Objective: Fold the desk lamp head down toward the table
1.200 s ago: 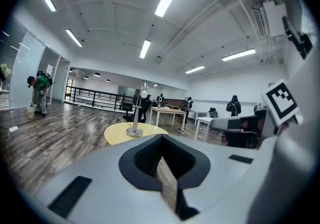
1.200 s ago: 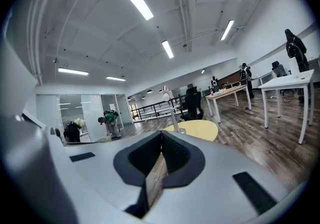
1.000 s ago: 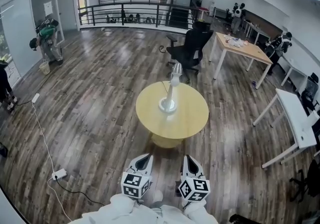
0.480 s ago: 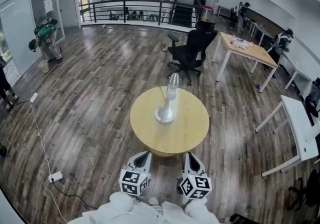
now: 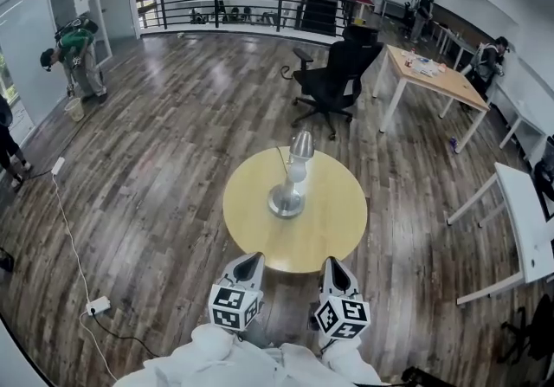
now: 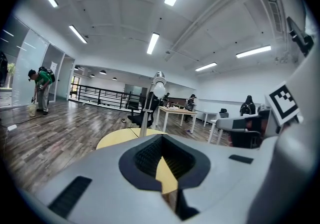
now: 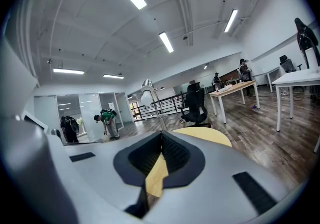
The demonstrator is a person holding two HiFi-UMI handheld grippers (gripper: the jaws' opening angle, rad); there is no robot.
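Note:
A silver desk lamp (image 5: 290, 182) stands upright in the middle of a round yellow table (image 5: 333, 229), its head (image 5: 300, 148) raised on a thin stem. Both grippers hang at the table's near edge, well short of the lamp and touching nothing. My left gripper (image 5: 248, 262) is shut with nothing in it, and so is my right gripper (image 5: 334, 267). In the left gripper view the lamp (image 6: 157, 81) rises beyond the shut jaws of the left gripper (image 6: 161, 138). In the right gripper view the lamp (image 7: 146, 90) shows above the right gripper (image 7: 161, 136) and the table (image 7: 207, 136).
A black office chair (image 5: 333, 82) stands beyond the table, with a wooden desk (image 5: 428, 74) to its right. A white desk (image 5: 524, 216) is at the right edge. A power strip (image 5: 98, 303) and its cable lie on the wooden floor at left. People stand far off.
Both grippers have moved forward side by side, so the table and lamp are now nearer, with the table's edge just in front of the jaws. Both stay shut.

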